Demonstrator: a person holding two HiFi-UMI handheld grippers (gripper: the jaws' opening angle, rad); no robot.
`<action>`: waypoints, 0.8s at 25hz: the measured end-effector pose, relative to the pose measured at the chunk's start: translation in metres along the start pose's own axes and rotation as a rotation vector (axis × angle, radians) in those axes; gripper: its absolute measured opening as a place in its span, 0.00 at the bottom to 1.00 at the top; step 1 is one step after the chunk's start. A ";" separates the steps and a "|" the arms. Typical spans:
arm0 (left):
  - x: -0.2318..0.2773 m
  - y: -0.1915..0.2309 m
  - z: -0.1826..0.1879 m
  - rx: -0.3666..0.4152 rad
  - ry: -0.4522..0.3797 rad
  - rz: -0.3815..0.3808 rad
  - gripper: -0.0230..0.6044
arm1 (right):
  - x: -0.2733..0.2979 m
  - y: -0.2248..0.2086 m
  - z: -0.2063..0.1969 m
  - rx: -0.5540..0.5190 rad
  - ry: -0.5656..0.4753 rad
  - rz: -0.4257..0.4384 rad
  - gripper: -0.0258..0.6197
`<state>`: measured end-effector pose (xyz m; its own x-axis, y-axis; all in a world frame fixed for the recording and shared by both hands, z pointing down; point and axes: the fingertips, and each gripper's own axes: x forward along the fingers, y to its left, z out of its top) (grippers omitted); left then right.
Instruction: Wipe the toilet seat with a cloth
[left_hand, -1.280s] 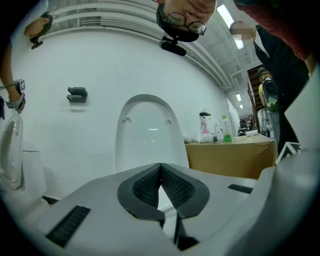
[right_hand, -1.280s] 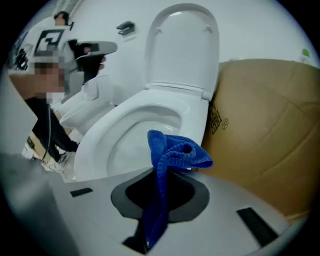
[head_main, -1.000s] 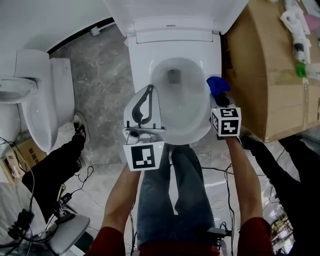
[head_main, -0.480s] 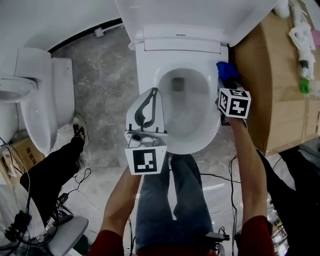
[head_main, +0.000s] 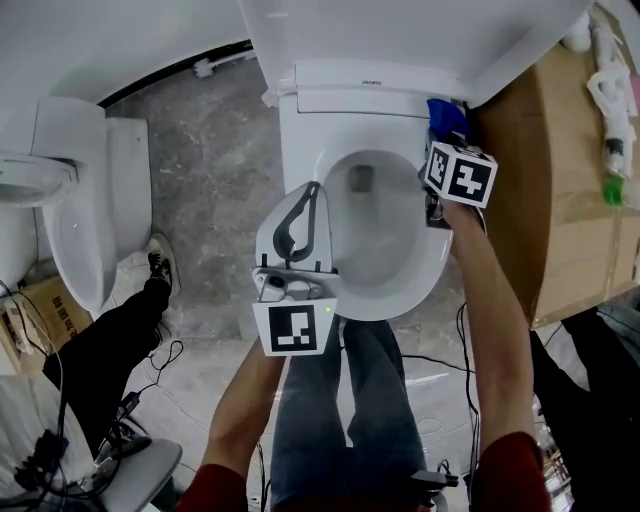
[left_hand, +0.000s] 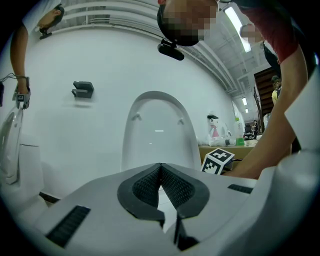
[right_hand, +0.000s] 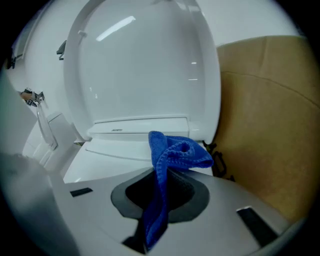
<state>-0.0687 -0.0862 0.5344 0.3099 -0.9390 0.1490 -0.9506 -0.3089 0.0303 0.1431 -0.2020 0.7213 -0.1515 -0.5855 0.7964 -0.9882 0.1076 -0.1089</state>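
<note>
R gripper (right_hand: 160, 200) pinches blue cloth (right_hand: 175, 150) tight; L gripper (left_hand: 161, 172) closed, empty. Press cloth flat on toilet seat (head_main: 385, 305), steady strokes.

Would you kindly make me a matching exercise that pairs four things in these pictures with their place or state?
Things:
1. blue microfibre cloth
2. left hand-held gripper
3. white plastic toilet lid
4. brown cardboard box

Place or state:
A. raised upright
B. shut, nothing between its jaws
C. far right of the head view
D. clamped in the right hand-held gripper

Pairs: 1-D, 2-B, 3-A, 4-C
</note>
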 end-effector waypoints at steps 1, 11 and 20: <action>0.000 0.002 0.000 -0.001 0.002 0.002 0.06 | 0.003 0.013 0.002 -0.001 -0.004 0.020 0.13; -0.005 0.034 0.003 -0.009 -0.002 0.044 0.06 | 0.023 0.133 0.001 0.038 -0.013 0.238 0.13; -0.003 0.031 0.039 -0.084 -0.005 0.033 0.06 | -0.051 0.135 0.031 0.075 -0.233 0.327 0.13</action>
<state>-0.0985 -0.0994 0.4961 0.2784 -0.9492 0.1469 -0.9583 -0.2642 0.1088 0.0163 -0.1826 0.6475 -0.4507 -0.6972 0.5574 -0.8845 0.2647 -0.3841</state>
